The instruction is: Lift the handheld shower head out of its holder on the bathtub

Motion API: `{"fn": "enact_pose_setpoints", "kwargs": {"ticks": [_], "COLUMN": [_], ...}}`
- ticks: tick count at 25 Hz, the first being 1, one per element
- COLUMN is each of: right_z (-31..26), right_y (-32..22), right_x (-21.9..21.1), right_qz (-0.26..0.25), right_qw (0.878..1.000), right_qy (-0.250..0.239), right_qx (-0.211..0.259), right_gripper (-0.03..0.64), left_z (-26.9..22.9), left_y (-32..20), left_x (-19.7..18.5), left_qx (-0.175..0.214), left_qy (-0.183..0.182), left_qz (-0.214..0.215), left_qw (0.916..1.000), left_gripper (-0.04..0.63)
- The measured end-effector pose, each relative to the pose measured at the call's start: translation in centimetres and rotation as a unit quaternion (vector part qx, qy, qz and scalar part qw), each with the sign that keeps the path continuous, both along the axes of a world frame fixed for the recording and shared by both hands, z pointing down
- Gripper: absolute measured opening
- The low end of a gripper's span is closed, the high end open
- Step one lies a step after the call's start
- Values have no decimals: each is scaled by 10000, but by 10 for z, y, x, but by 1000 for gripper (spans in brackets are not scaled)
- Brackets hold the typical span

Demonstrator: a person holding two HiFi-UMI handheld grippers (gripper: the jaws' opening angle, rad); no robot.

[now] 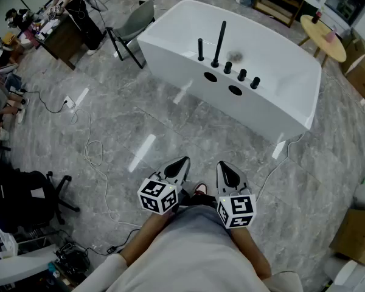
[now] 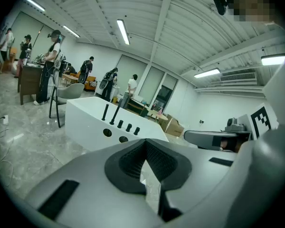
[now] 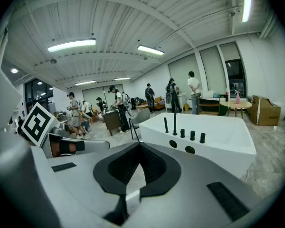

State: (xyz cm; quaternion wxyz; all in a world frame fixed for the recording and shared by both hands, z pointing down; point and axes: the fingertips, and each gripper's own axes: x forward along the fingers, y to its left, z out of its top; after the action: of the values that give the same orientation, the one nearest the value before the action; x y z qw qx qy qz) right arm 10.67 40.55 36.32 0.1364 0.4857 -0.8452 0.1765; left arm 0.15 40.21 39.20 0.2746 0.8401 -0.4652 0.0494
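**Head view:** We held the left gripper (image 1: 184,161) and right gripper (image 1: 222,165) side by side at lower centre, both with jaws pressed together and empty. Open grey floor (image 1: 170,120) lay between them and the white bathtub (image 1: 255,111) at upper centre, and a cable (image 1: 94,151) trailed at left. On the near rim we counted one handheld shower head (image 1: 200,49), one taller spout (image 1: 219,41) and three knobs (image 1: 241,74), with two holes (image 1: 210,76) in the wall below. The shower head stood upright at the row's left end, its long axis vertical.

**Left gripper view:** The jaws met tip to tip. The tub sat at middle left, well apart, with the shower head (image 2: 105,112) upright.

**Right gripper view:** The jaws were closed on nothing. The tub sat right of centre, with the shower head (image 3: 166,124) vertical.
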Motion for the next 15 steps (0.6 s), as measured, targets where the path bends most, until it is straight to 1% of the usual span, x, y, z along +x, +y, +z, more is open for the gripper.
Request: {"fn": "enact_pose_setpoints", "kwargs": {"ticks": [8, 15], "right_z": [-3, -4], "right_y": [-2, -1], "right_x": [2, -7], "right_qz": [153, 77], "right_qw": [9998, 9997], "right_qy": [-132, -225], "right_qx": [34, 61], "right_gripper": [20, 20], "left_z": [-3, -7], "left_y": [7, 8], "left_x": [1, 0], "left_qx": [-25, 21], "left_qy": [86, -12], "left_qz": [64, 25], "left_qw": [9999, 10000], "left_gripper": [6, 6]}}
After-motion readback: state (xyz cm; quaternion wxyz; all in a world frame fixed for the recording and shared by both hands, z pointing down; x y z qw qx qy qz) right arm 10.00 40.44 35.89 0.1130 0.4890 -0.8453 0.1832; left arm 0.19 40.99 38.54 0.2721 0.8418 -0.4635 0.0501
